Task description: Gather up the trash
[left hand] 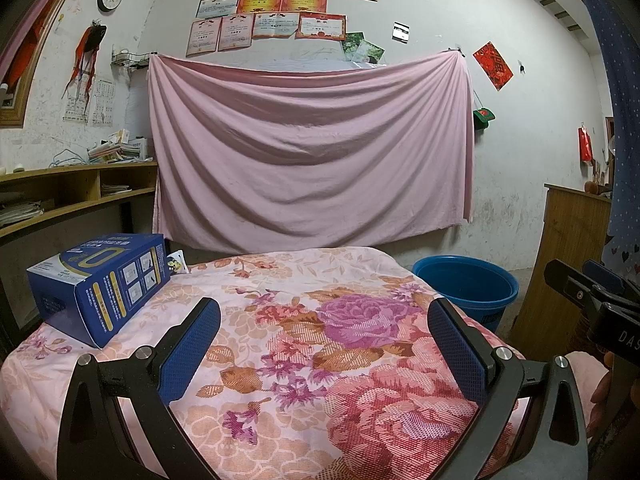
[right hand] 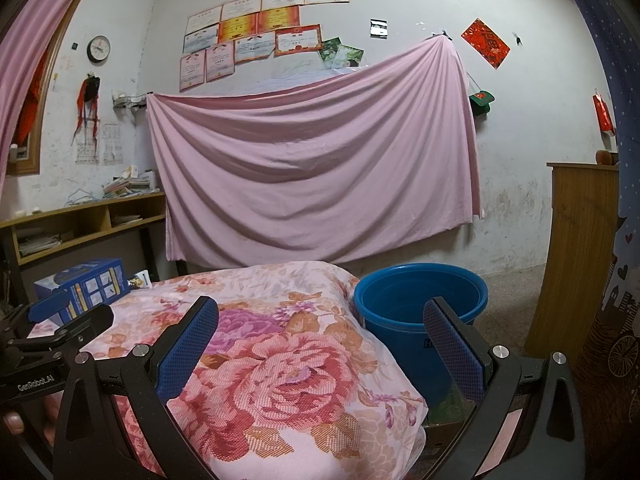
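A blue cardboard box [left hand: 102, 280] lies on the floral-covered table [left hand: 320, 340] at its far left; it also shows in the right wrist view [right hand: 86, 286]. A small printed wrapper [left hand: 177, 263] lies just behind it, also in the right wrist view [right hand: 139, 280]. A blue plastic bucket [left hand: 466, 286] stands on the floor past the table's right edge, close in the right wrist view [right hand: 420, 308]. My left gripper [left hand: 324, 328] is open and empty above the cloth, right of the box. My right gripper [right hand: 320, 328] is open and empty over the table's right corner, beside the bucket.
A pink sheet [left hand: 308, 148] hangs on the back wall. A wooden shelf unit [left hand: 76, 188] with papers stands at the left. A wooden cabinet [left hand: 568, 256] stands at the right, behind the bucket. A cardboard piece [right hand: 444, 432] lies on the floor under the bucket.
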A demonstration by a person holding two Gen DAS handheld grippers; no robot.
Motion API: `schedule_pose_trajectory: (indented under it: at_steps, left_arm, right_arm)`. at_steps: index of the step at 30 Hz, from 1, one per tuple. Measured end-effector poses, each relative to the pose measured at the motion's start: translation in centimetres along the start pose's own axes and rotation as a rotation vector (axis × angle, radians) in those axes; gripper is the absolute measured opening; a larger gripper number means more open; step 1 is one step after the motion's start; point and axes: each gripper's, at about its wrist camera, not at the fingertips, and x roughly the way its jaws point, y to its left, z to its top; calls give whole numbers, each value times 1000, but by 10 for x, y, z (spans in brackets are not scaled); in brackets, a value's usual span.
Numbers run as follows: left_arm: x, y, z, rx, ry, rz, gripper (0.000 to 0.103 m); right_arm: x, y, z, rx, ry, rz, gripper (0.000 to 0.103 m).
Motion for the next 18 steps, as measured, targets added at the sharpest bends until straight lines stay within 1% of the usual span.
schedule_pose_trajectory:
  at_steps: [8, 13, 18]
  left_arm:
    - [3, 3, -1, -4, 15, -16, 101]
    - [5, 4, -2, -4, 22, -13, 101]
    - [5, 3, -3, 18, 15, 4, 101]
  right_arm:
    - [0, 0, 0, 0, -1, 0, 103]
    - [0, 0, 1, 0, -1, 0, 103]
    - [-1, 0, 1, 1, -3, 1, 103]
